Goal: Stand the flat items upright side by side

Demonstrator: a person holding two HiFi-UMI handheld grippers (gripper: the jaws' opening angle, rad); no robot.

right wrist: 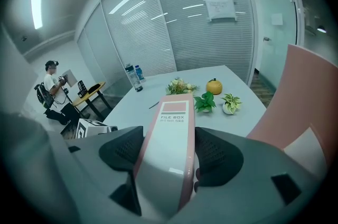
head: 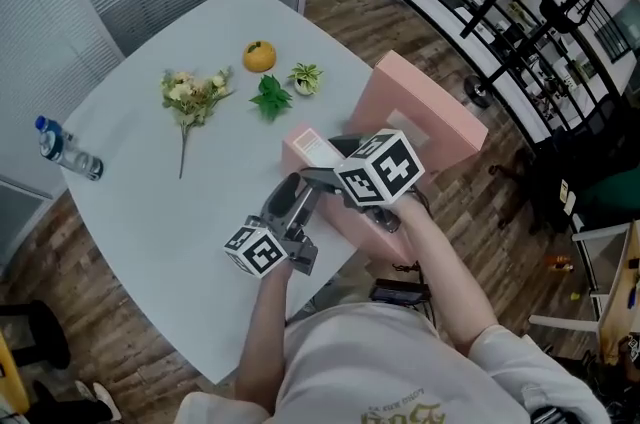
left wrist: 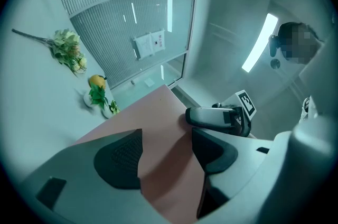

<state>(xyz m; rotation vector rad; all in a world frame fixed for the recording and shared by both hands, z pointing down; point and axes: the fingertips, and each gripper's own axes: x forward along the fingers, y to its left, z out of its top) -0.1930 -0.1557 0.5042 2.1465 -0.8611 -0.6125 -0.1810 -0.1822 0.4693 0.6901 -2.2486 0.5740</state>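
Note:
A slim pink file box (head: 312, 148) with a white "FILE BOX" label on its spine (right wrist: 172, 125) is held over the table's near right edge. My right gripper (right wrist: 169, 153) is shut on its spine, one pad on each side. My left gripper (left wrist: 166, 157) is shut on the same box, whose broad pink face (left wrist: 158, 122) runs between its pads. In the head view the left gripper (head: 298, 194) comes from below and the right gripper (head: 318, 178) from the right. A second, larger pink file box (head: 425, 112) stands at the table's right edge, also in the right gripper view (right wrist: 303, 96).
On the pale table (head: 150, 202) lie a flower sprig (head: 192, 97), an orange (head: 259, 56), a green leaf cluster (head: 270, 97) and a small potted plant (head: 305, 77) at the far side. A water bottle (head: 65, 150) lies at the left edge. Chairs and racks stand on the wooden floor to the right.

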